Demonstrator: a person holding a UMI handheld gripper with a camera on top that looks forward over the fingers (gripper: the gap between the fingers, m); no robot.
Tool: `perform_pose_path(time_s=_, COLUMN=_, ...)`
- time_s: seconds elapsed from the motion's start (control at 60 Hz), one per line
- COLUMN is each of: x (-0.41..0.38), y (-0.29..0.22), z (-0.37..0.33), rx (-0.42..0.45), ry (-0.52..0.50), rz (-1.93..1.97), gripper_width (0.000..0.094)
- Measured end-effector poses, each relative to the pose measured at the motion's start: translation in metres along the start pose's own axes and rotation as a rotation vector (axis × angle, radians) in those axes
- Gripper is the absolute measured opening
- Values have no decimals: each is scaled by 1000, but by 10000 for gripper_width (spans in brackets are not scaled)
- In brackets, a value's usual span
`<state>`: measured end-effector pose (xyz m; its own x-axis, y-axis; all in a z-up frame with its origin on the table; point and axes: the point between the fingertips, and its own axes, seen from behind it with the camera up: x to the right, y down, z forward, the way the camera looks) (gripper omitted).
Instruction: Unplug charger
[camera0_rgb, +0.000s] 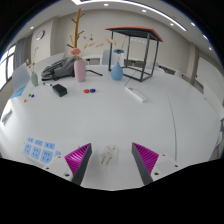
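Note:
My gripper (112, 152) is open just above a white table (150, 125), its magenta pads (78, 157) wide apart. A small pale white object (106, 153) lies on the table between the fingertips, with a gap at each side; it is too faint to tell what it is. No charger or socket is clearly recognisable. A small black item (60, 90) lies far beyond the fingers to the left.
At the table's far side stand a pink vase (80, 69), a blue vase (117, 71) and a black frame stand with a red top (136, 45). A white object (135, 94) lies mid-table. A blue-printed sheet (40, 150) lies left of the fingers.

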<state>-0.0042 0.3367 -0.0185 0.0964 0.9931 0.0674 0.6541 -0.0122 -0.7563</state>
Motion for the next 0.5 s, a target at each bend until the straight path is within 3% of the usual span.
perform_pose_path(time_s=0.033, x=4, y=-7, z=-9, rx=15, ry=10, rz=-2, gripper_width=812)
perform_pose_path(time_s=0.133, x=3, y=-28, z=-49, rx=50, ry=1, rz=-13, gripper_width=852)
perform_pose_path(time_s=0.5, x=-46, y=-26, z=-308, rx=6, ry=-67, rz=25, gripper_width=852)
